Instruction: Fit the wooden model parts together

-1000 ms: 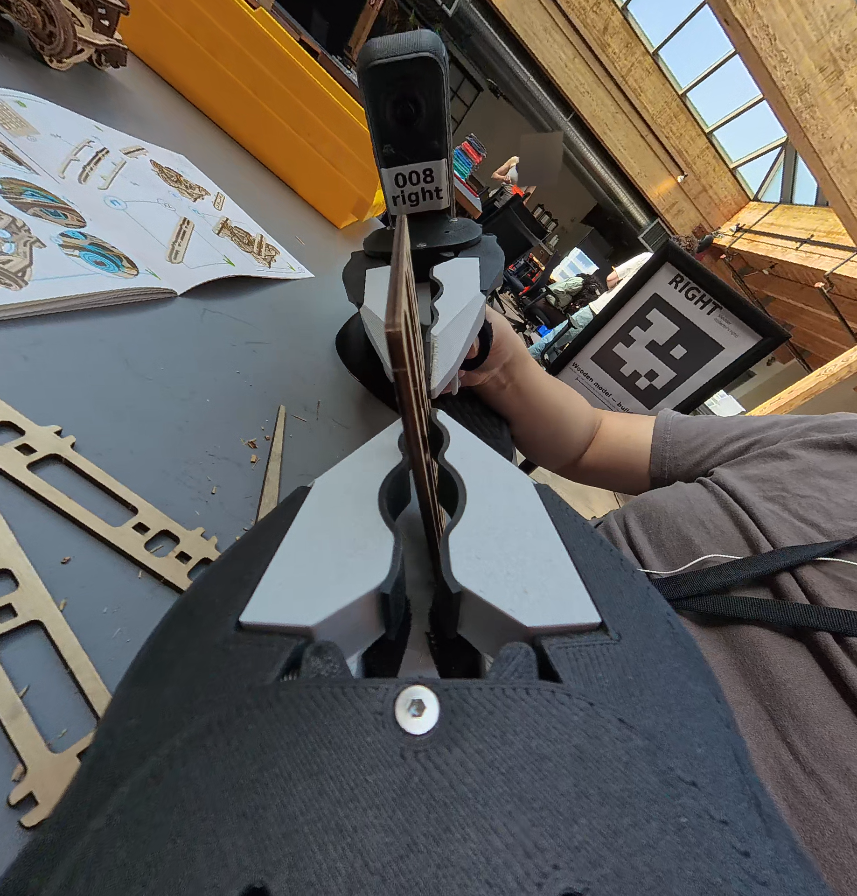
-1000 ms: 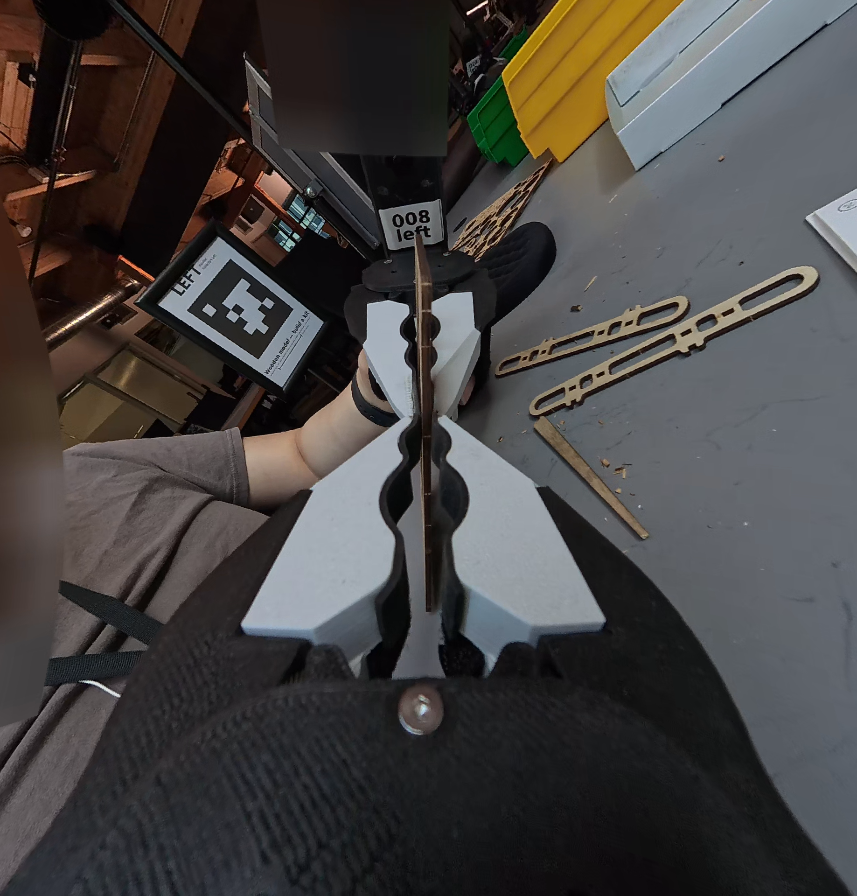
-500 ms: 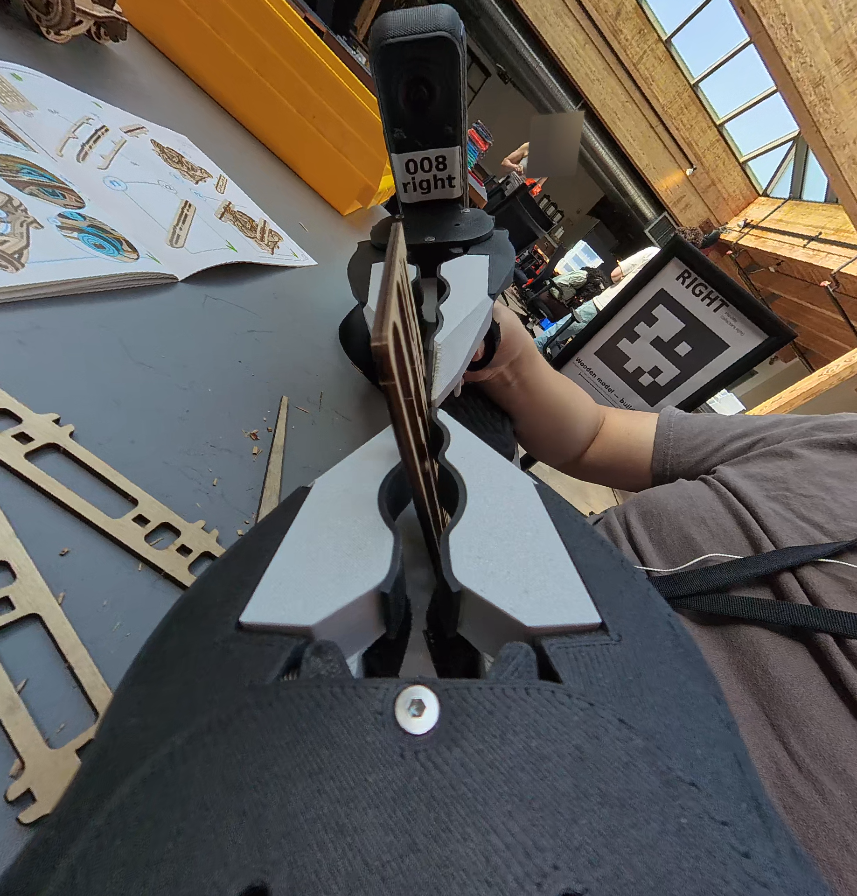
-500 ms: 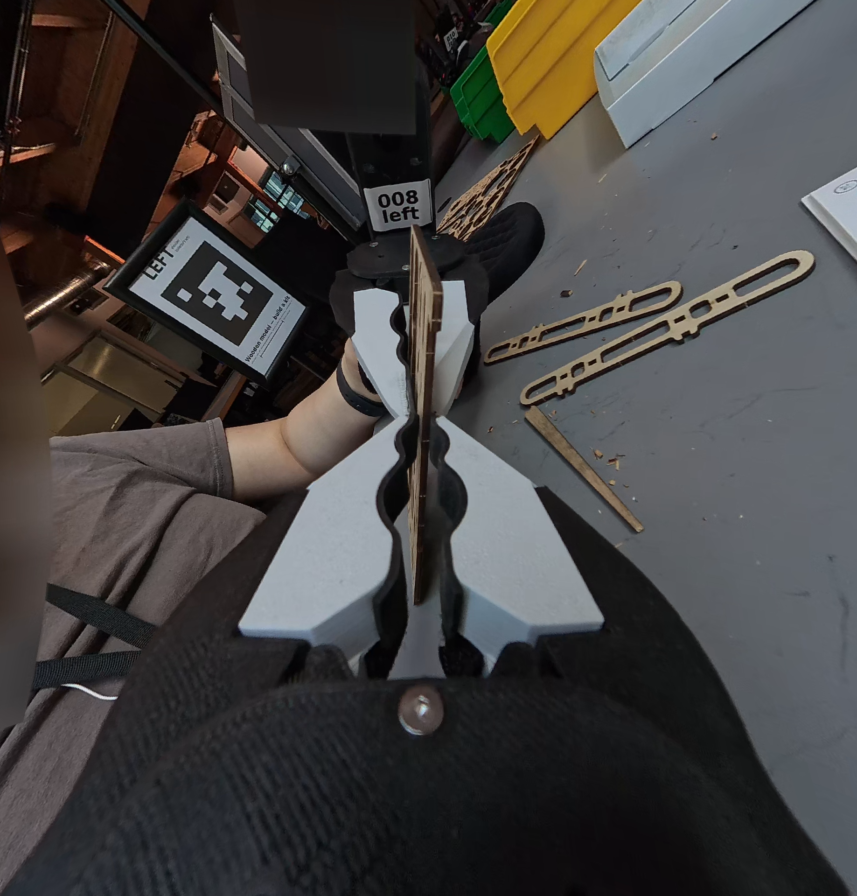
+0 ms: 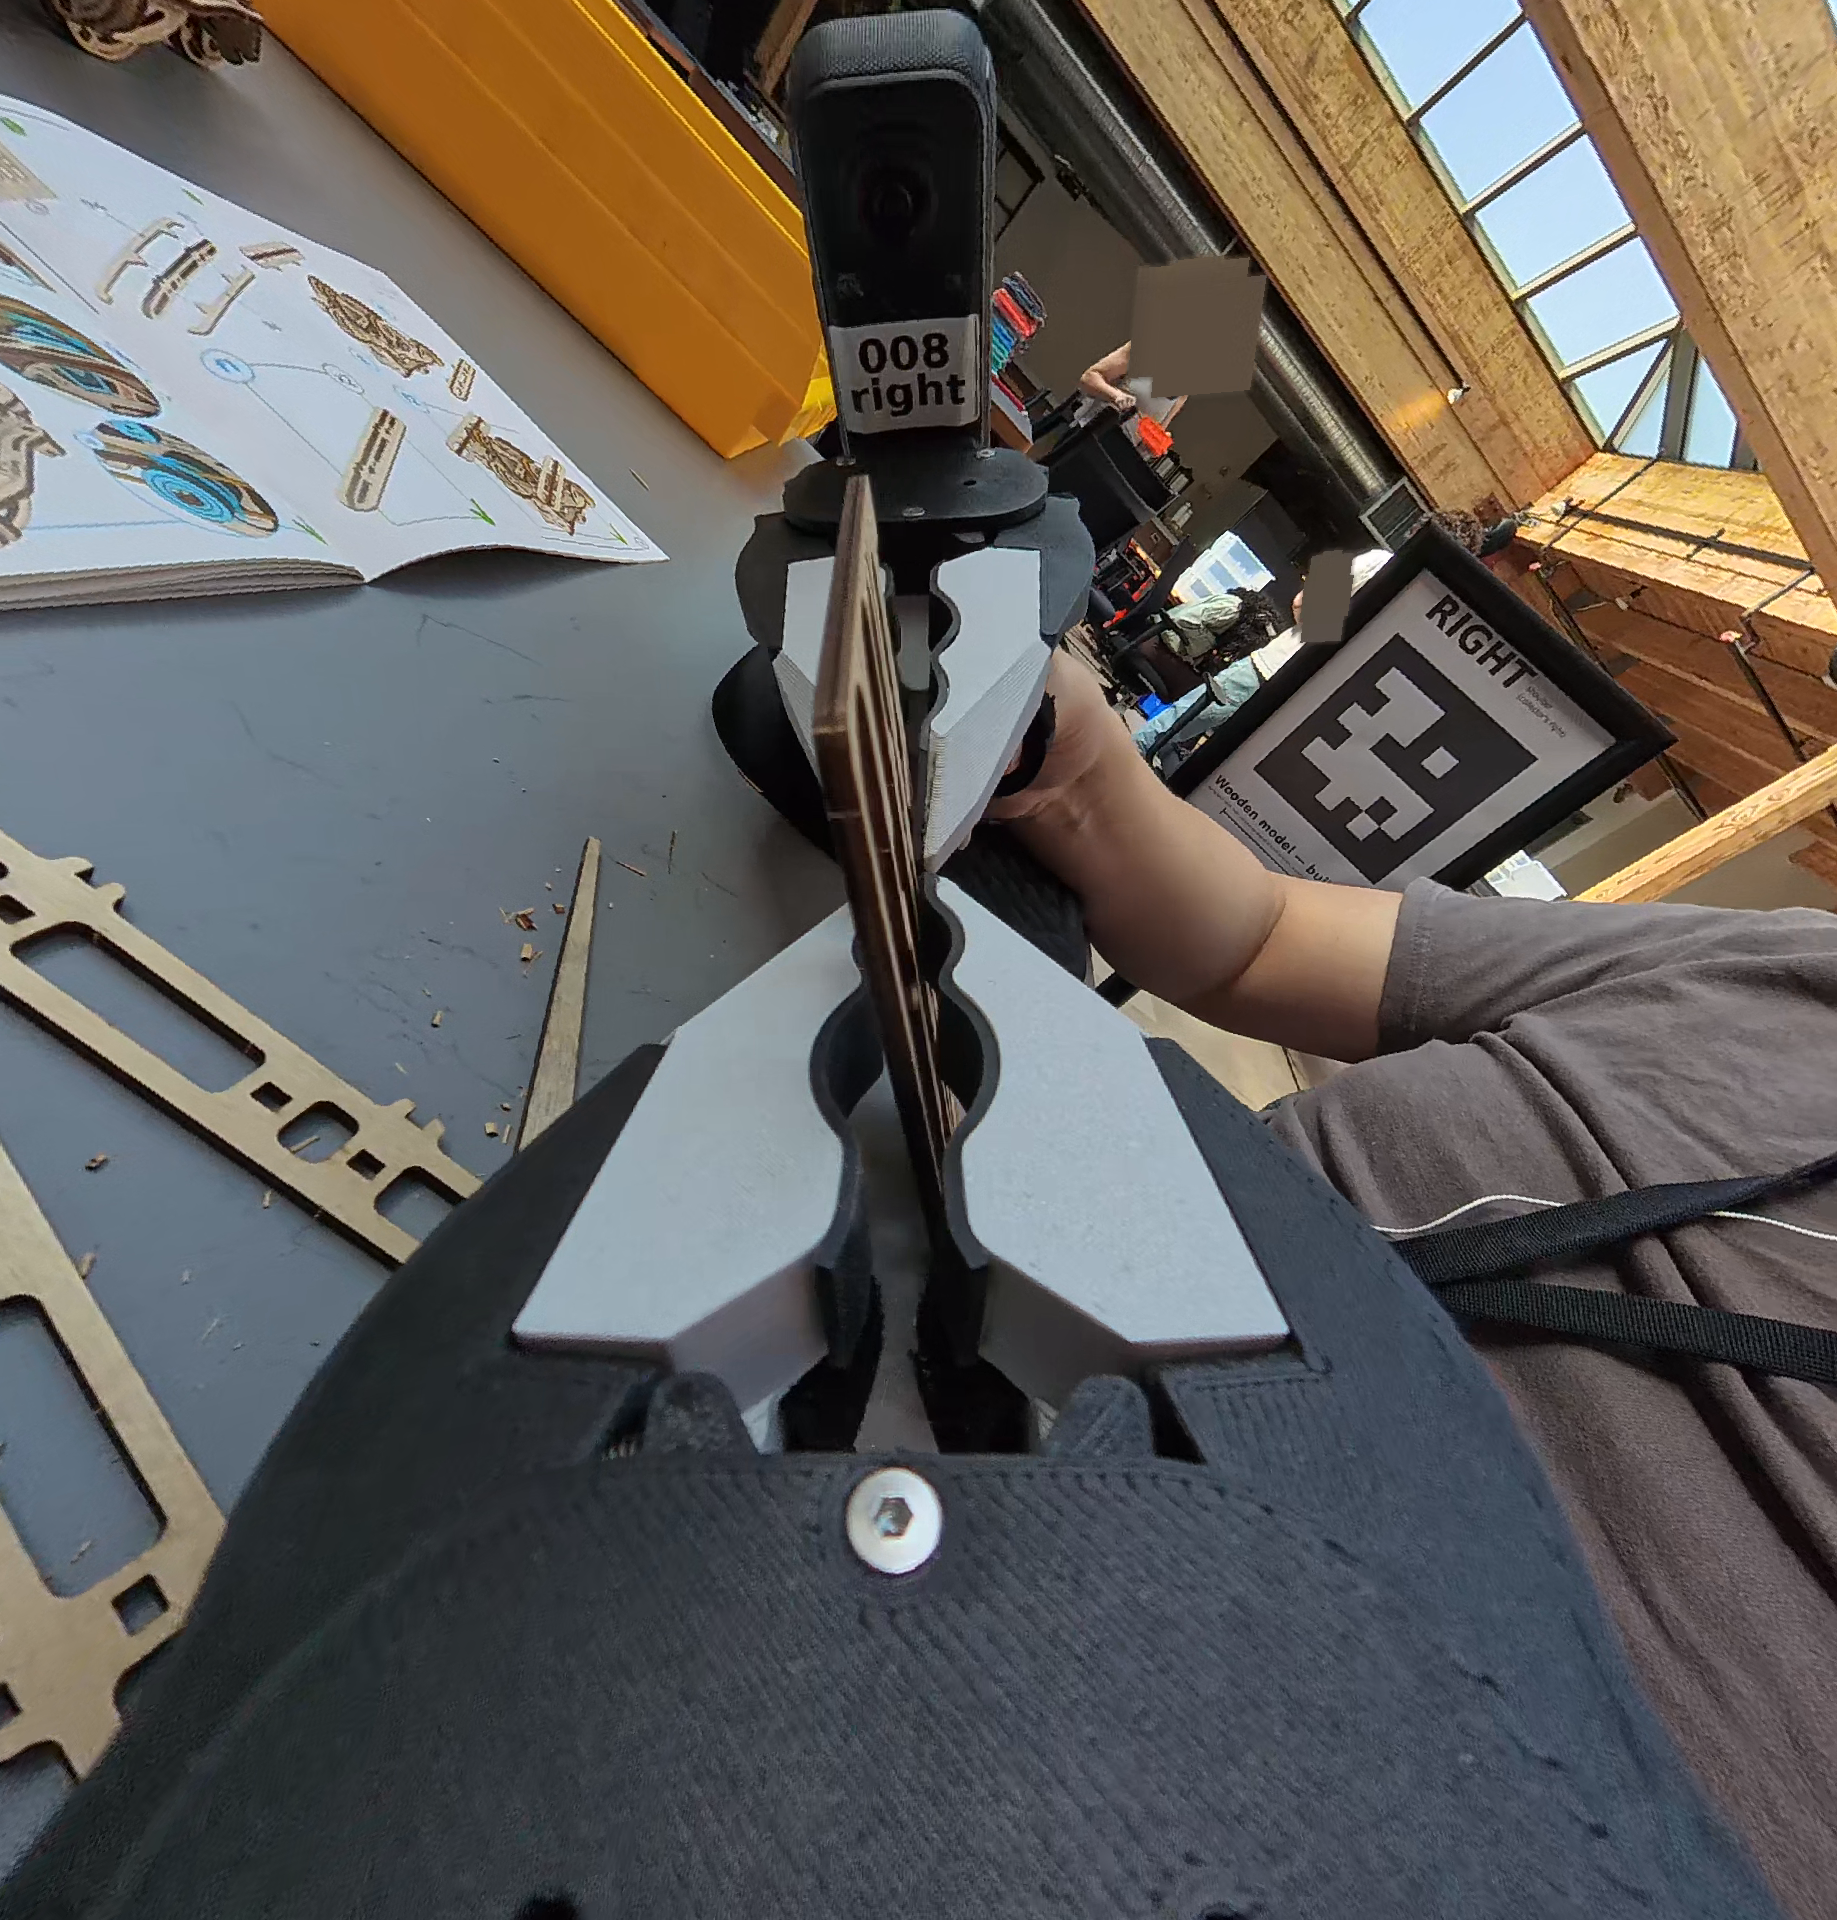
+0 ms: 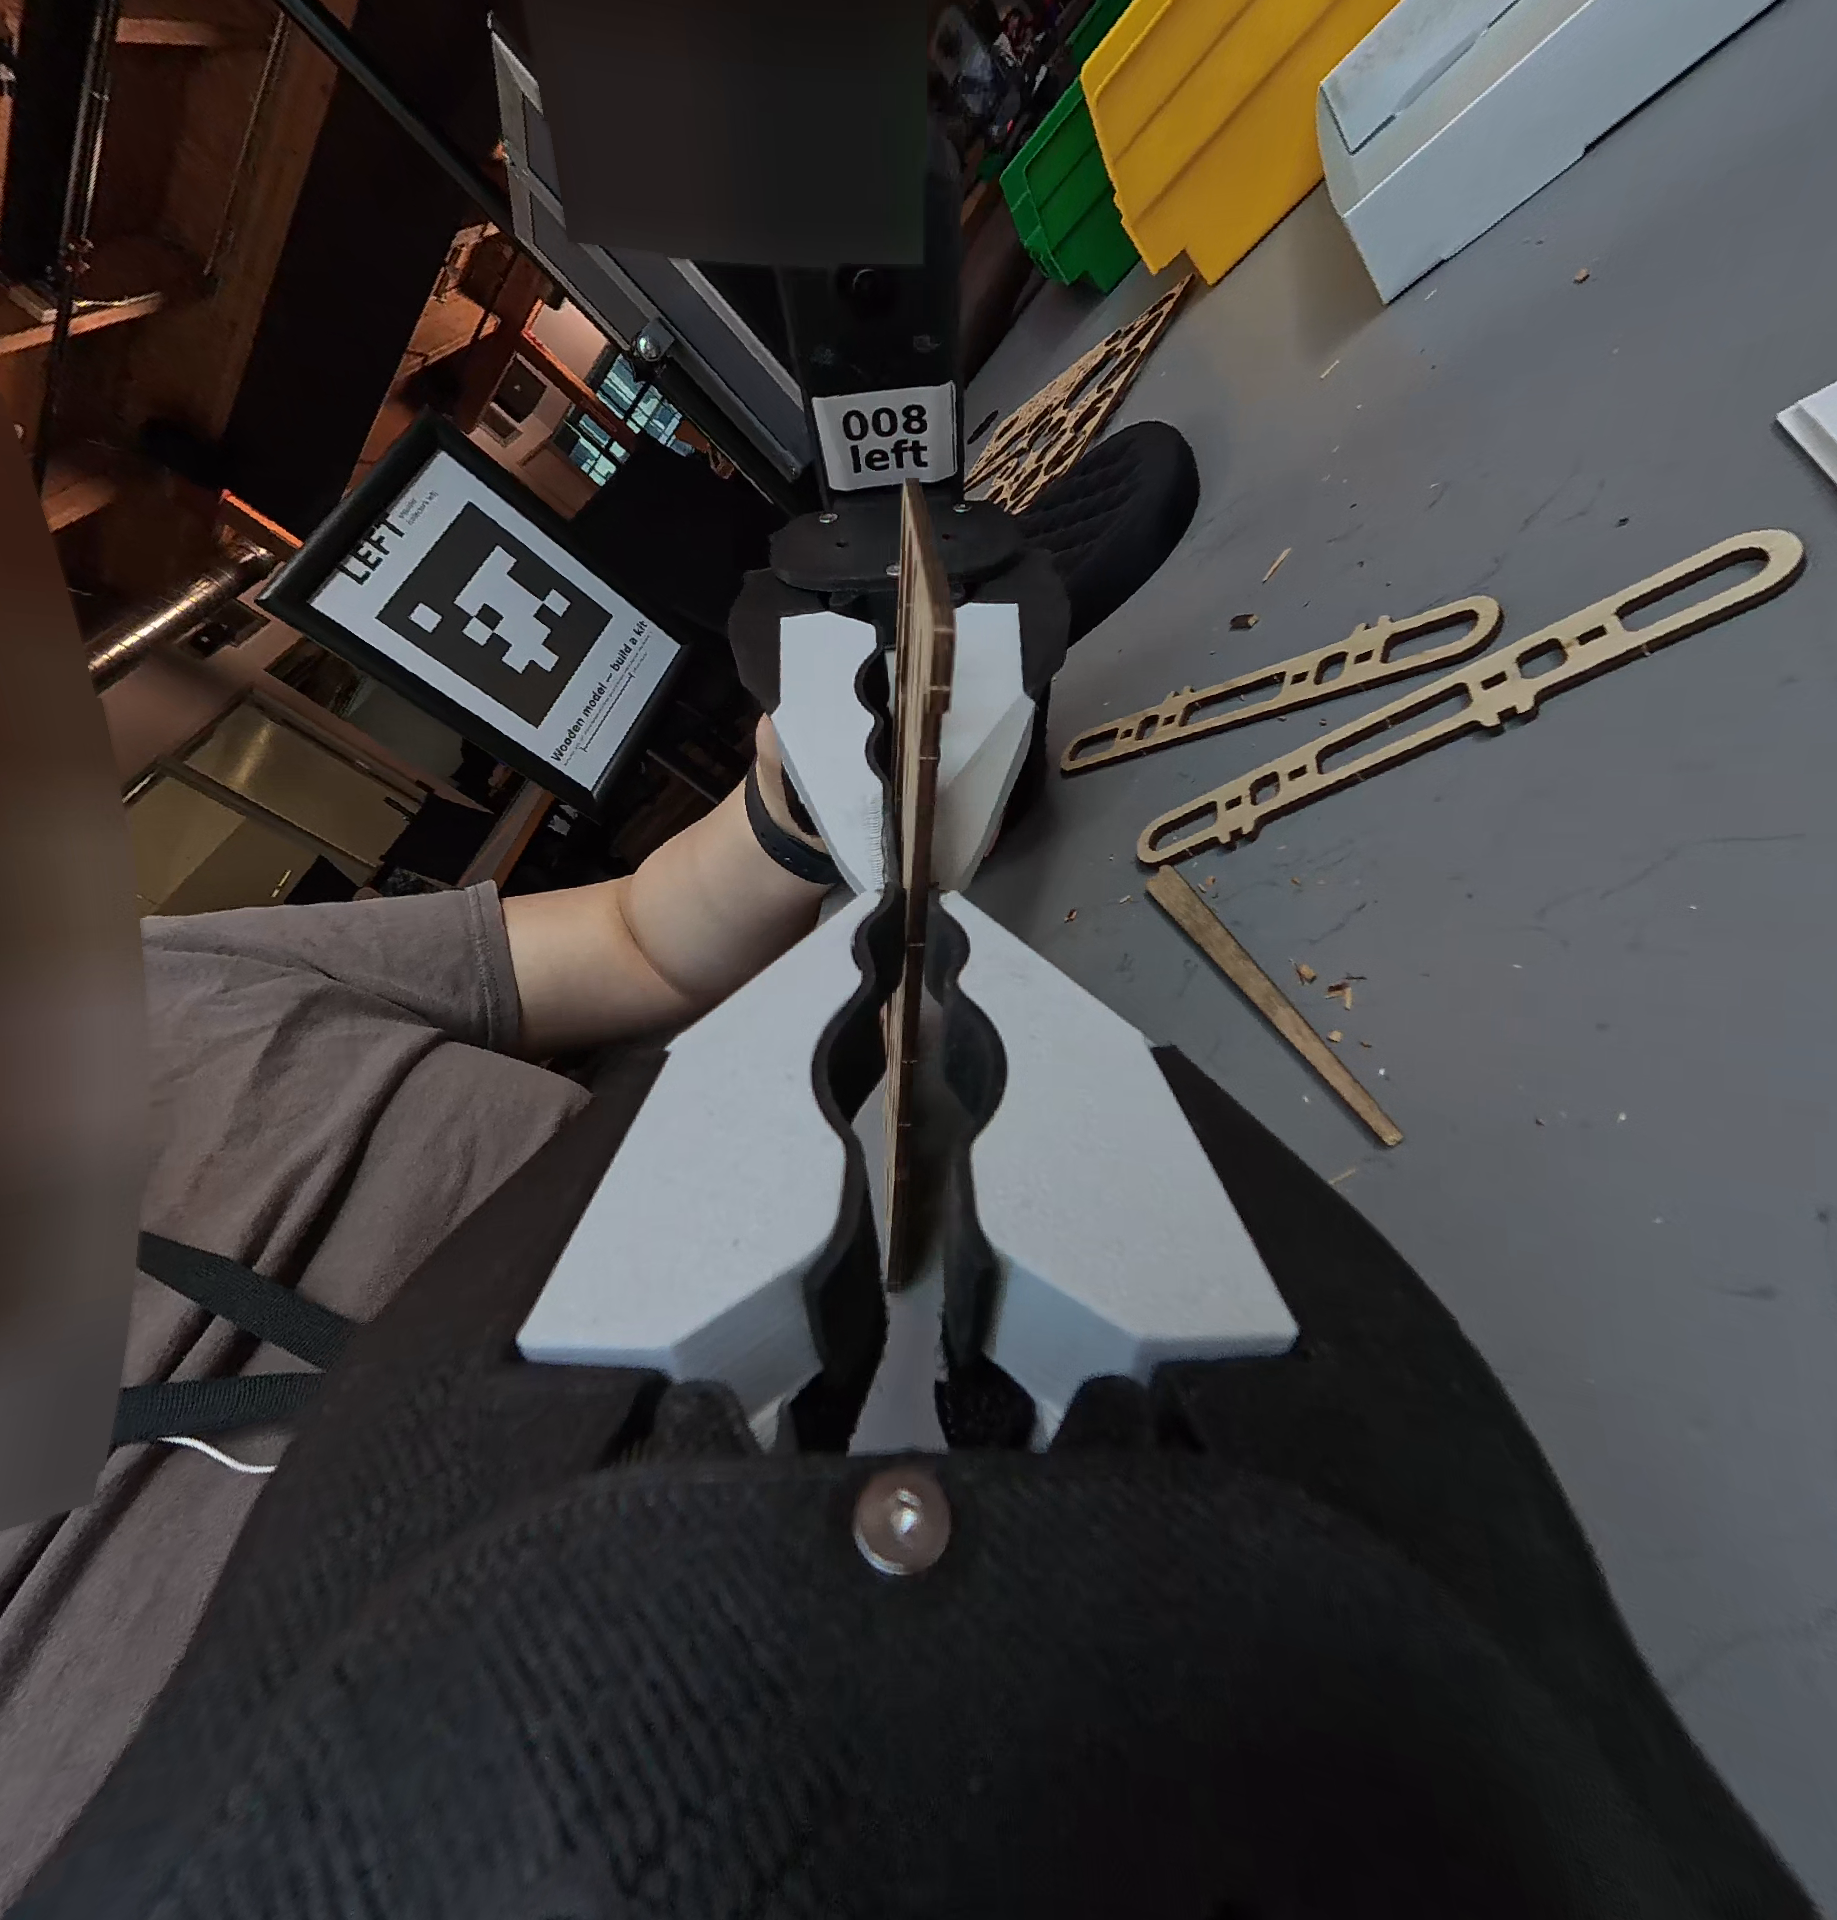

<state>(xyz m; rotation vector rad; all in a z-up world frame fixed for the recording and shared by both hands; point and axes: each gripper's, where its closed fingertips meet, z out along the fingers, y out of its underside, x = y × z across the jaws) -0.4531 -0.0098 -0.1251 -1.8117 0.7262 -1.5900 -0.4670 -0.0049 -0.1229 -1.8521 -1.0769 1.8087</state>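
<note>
A thin flat wooden panel (image 5: 872,790) is seen edge-on, held in the air over the grey table (image 5: 374,779). My left gripper (image 5: 898,914) is shut on its near end. The right gripper faces me from the far end, and its grey fingers (image 5: 987,675) close on the same panel. In the right wrist view my right gripper (image 6: 906,909) is shut on the panel (image 6: 919,675), and the left gripper's fingers (image 6: 820,707) hold the other end. A person's forearms and grey shirt are beside both grippers.
Two slotted wooden strips (image 6: 1465,717) and a thin wooden wedge (image 6: 1267,1013) lie on the table; they also show in the left wrist view (image 5: 218,1049). An open instruction booklet (image 5: 218,416), yellow bins (image 5: 581,187), a green bin (image 6: 1059,208), a white box (image 6: 1516,125) and a perforated wooden sheet (image 6: 1090,416) lie farther out. Less than 4 cm separates the two grippers' tips.
The panel has twisted a little between the two grippers and shows more of its face. Both grippers have shifted slightly and stay shut on it.
</note>
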